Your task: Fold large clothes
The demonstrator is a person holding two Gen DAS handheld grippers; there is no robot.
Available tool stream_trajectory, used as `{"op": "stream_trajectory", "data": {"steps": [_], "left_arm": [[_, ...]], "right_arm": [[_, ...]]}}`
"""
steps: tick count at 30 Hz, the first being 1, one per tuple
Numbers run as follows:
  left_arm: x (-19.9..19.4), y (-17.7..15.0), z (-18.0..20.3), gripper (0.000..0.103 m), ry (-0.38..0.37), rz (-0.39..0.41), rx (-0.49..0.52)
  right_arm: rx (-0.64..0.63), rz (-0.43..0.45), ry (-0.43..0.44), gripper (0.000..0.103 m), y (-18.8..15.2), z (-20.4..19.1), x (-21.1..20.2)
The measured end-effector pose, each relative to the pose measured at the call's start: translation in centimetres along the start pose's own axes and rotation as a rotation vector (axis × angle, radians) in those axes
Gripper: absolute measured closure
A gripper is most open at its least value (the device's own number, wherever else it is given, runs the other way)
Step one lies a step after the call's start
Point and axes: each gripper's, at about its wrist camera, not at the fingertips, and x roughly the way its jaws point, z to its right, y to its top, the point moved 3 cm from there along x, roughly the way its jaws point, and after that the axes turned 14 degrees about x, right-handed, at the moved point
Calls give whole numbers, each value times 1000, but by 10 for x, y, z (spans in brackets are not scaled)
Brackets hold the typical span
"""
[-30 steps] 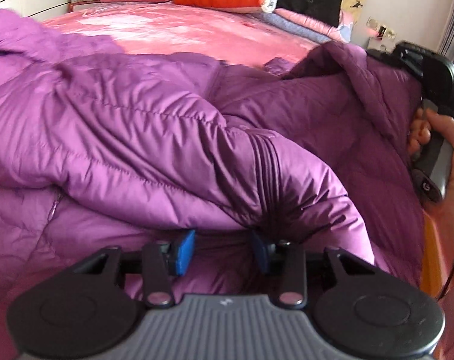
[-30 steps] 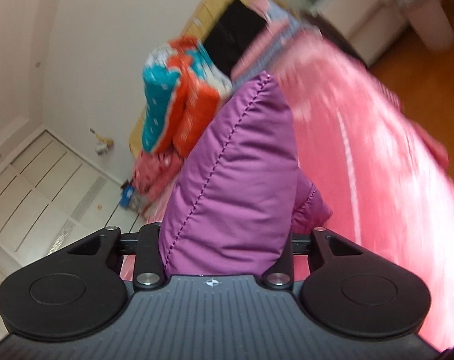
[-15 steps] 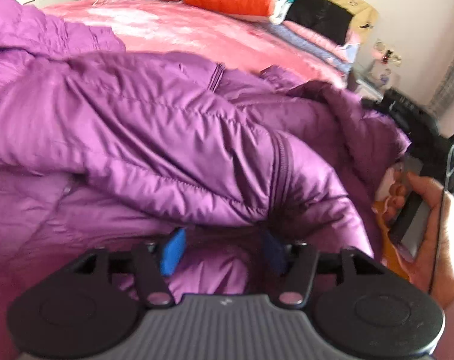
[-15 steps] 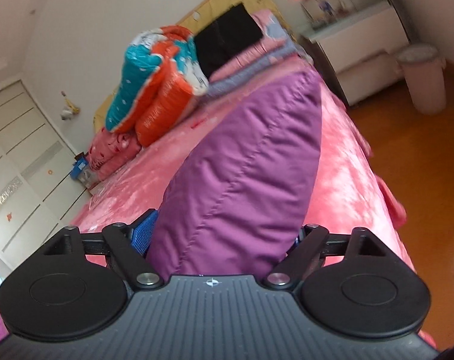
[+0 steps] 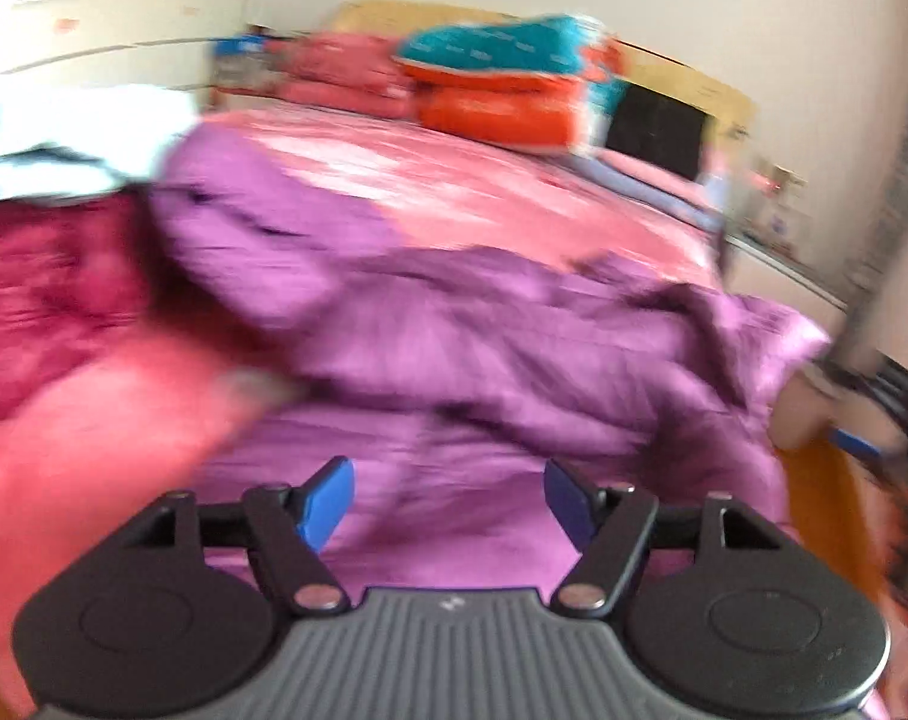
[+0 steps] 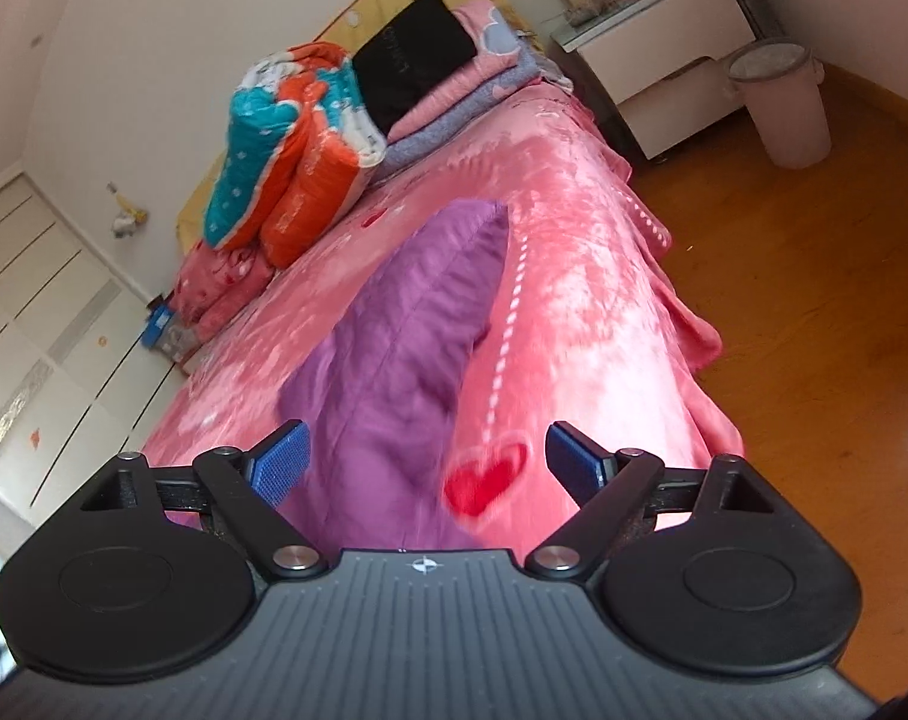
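A large purple padded jacket (image 5: 514, 348) lies crumpled on the pink bed cover (image 5: 484, 192). The left wrist view is blurred. My left gripper (image 5: 448, 495) is open and empty, just above the jacket's near edge. My right gripper (image 6: 427, 465) is open and empty; a purple fold of the jacket (image 6: 418, 324) lies on the bed ahead of it, between and beyond the blue pads (image 6: 280, 468). The right gripper also shows at the right edge of the left wrist view (image 5: 862, 450).
A dark red garment (image 5: 46, 312) and a white one (image 5: 64, 138) lie left of the jacket. Folded quilts (image 6: 286, 150) are stacked at the headboard. A white nightstand (image 6: 664, 60) and a pink bin (image 6: 784, 102) stand on the wood floor (image 6: 814, 330) right of the bed.
Both grippers have opened and let go of the jacket. The right-hand fold has dropped onto the bed. The left gripper has pulled back and swung, blurring its view.
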Motion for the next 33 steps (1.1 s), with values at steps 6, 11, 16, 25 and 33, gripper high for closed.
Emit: {"op": "stream_trajectory", "data": {"steps": [6,11,16,25,33], "left_arm": [[12,-33,-73,33,76,-61,-164],[30,-45,-89,31,-9,-58,-252],[50,-50,-93,25,-46,-59,-246],[73,-59,-80,4,-58,-80,-148],[66,-60,-69,24,-58,-85,-110]], "right_arm": [[-89,-63,0,0,-48,-2,-67],[-118,-166,28,0,-91,-2,-122],[-134,-263,86,0,-125,-13,-160],[-375,-449,29,0,-198,-36,-198],[-393,-451,-247,0,-211,-10,-173]]}}
